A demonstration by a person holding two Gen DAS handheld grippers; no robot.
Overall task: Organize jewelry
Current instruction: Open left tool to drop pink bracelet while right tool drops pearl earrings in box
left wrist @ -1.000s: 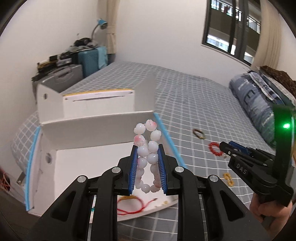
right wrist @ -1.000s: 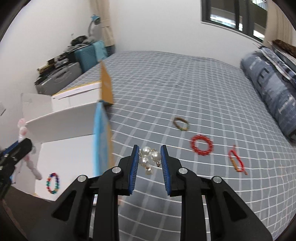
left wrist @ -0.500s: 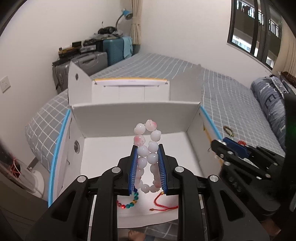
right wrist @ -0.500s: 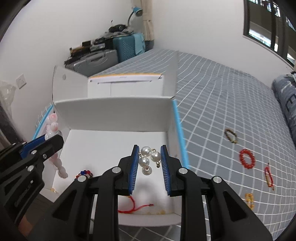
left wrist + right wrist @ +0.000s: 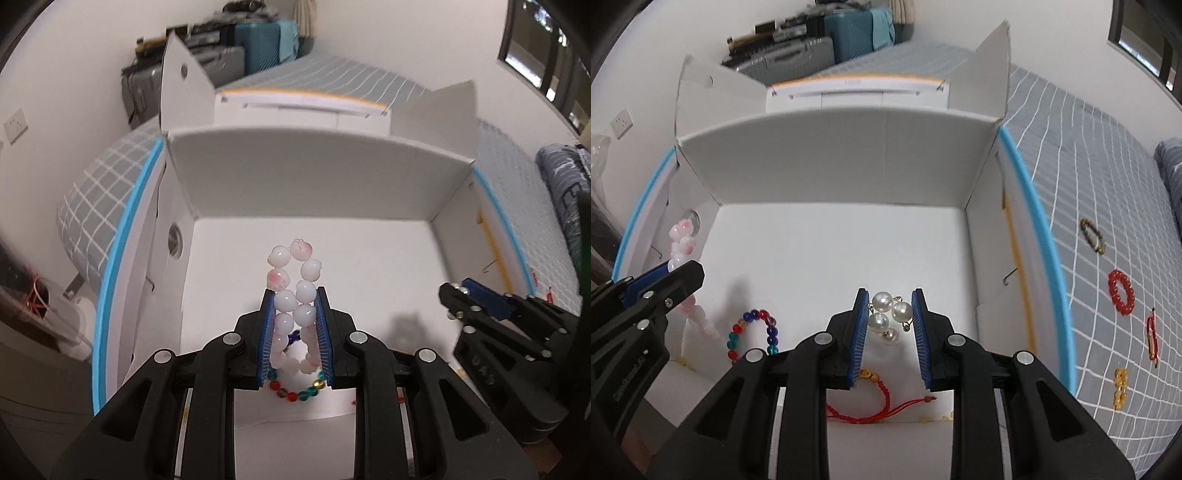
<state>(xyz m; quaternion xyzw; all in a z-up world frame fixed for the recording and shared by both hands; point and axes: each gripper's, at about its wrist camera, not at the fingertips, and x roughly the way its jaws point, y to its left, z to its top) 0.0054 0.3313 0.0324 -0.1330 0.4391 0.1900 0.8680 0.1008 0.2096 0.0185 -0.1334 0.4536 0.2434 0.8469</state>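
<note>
My left gripper (image 5: 295,332) is shut on a pink-and-white bead bracelet (image 5: 293,284) and holds it above the floor of the open white box (image 5: 314,192). My right gripper (image 5: 890,328) is shut on a pearl earring cluster (image 5: 888,317), also over the box (image 5: 831,147). On the box floor lie a multicoloured bead bracelet (image 5: 753,336) and a red cord bracelet (image 5: 882,402). The left gripper with the pink bracelet (image 5: 683,240) shows at the left of the right wrist view. The right gripper (image 5: 480,306) shows at the right of the left wrist view.
On the grey checked bed right of the box lie a brown bead bracelet (image 5: 1092,235), a red bead bracelet (image 5: 1121,291), a red cord piece (image 5: 1152,338) and a gold piece (image 5: 1120,387). Suitcases (image 5: 798,51) stand behind the box. A pillow (image 5: 565,192) lies at the right.
Both grippers have moved forward and down over the open box, each still holding its piece. The box floor now fills both views.
</note>
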